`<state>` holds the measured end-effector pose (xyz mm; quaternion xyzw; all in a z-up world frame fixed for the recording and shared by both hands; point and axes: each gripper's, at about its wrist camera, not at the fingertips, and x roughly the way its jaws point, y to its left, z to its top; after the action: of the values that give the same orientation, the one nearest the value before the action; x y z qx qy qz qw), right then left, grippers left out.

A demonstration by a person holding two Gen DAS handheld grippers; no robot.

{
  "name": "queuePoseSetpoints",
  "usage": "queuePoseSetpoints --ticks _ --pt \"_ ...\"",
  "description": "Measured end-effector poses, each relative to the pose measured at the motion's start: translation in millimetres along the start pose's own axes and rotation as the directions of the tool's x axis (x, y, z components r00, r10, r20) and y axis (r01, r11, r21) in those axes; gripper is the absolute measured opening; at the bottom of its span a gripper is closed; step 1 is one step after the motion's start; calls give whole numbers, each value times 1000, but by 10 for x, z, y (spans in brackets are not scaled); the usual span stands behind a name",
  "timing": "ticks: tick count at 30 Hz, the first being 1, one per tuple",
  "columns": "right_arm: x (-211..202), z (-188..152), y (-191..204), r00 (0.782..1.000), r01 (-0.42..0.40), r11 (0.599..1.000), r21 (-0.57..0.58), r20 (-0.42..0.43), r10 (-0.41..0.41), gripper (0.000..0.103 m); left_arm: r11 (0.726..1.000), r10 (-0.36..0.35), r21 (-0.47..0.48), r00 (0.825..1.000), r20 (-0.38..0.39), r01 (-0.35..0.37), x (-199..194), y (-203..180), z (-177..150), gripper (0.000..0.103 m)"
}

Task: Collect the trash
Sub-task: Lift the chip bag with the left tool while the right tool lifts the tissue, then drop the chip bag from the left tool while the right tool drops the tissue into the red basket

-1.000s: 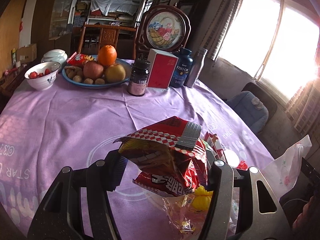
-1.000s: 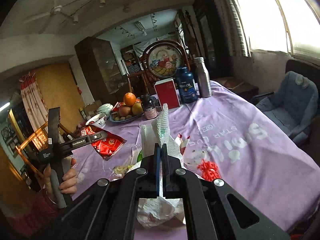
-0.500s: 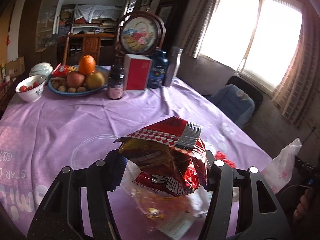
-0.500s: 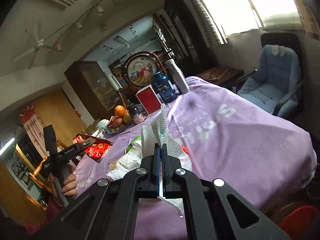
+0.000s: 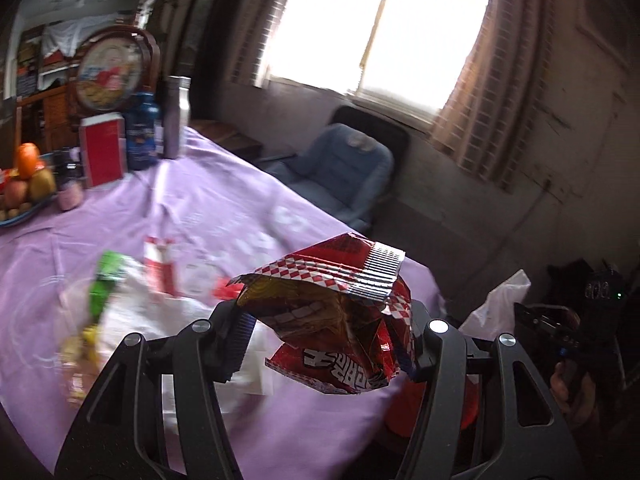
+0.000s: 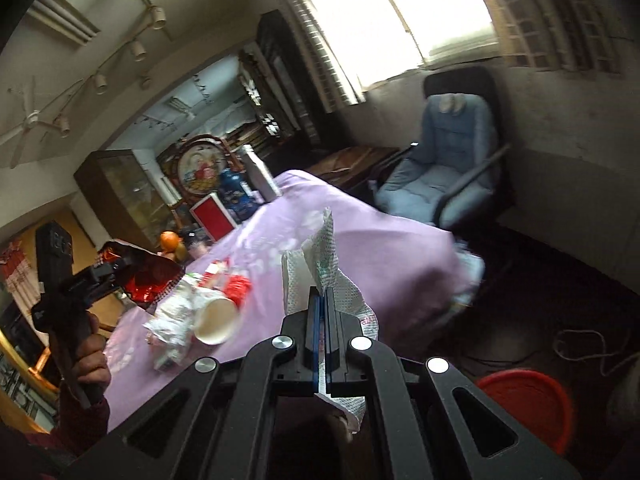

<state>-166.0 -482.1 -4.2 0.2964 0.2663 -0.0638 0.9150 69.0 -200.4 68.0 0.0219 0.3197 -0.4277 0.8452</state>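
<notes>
Carrying a crumpled red snack bag (image 5: 340, 320) clamped between my left gripper (image 5: 324, 336) pads, clear of the purple table (image 5: 224, 216). My right gripper (image 6: 320, 300) is pinched fully together on a white paper napkin (image 6: 320, 264), also aloft. Risk: the napkin is thin and held by a small fold; a swing could tear or slip it. The red bin (image 6: 524, 400) on the floor shows no visible contents. A paper cup (image 6: 216, 320) lies tipped among remaining litter; the fruit plate (image 5: 24, 216) holds fruit.
</notes>
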Motion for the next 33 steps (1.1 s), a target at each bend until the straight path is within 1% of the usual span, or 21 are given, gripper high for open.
queuePoseSetpoints --ticks 4,8,10,14,15,16,17,18,19,22,24,27,31,33 --pt "-159 -153 -446 996 86 996 36 -16 -86 2 995 -76 66 994 -72 81 376 -545 -131 58" --pt "-181 -373 -831 984 176 983 51 -49 -174 2 982 -145 99 980 -137 159 731 -965 -276 59" --pt "-150 -491 -1029 975 213 975 64 -71 -209 2 975 -160 125 970 -182 184 946 -1194 -376 58" --pt "-45 -743 -1450 961 265 957 117 -118 -251 2 961 -164 176 950 -265 215 1323 -1530 -581 58" --pt "-1 -821 -1524 954 284 951 120 -134 -268 5 957 -166 185 943 -288 225 1438 -1596 -638 58" --pt "74 -917 -1611 938 322 940 109 -171 -301 7 954 -169 188 936 -308 235 1529 -1635 -682 58" --pt "140 -1008 -1684 923 349 931 102 -207 -324 11 951 -174 189 929 -327 244 1614 -1695 -737 58" --pt "198 -1065 -1740 915 359 927 106 -236 -327 28 948 -177 190 921 -348 254 1707 -1757 -797 58" --pt "211 -1139 -1813 913 361 924 127 -252 -322 48 947 -175 193 916 -362 258 1773 -1808 -856 58" --pt "92 -1196 -1943 918 369 914 171 -219 -330 50 942 -158 212 900 -406 262 1996 -1908 -1019 59" --pt "-45 -1169 -2030 923 375 903 209 -176 -343 50 938 -149 222 888 -436 267 2107 -1982 -1136 59" --pt "-236 -1149 -2135 929 370 891 264 -113 -353 54 932 -141 233 870 -472 278 2277 -2056 -1285 59" --pt "-335 -1058 -2102 923 380 882 279 -56 -380 57 922 -142 240 841 -522 305 2464 -2195 -1455 59" --pt "-386 -1016 -2141 924 374 882 287 -40 -379 58 914 -152 241 828 -540 326 2516 -2261 -1498 61"
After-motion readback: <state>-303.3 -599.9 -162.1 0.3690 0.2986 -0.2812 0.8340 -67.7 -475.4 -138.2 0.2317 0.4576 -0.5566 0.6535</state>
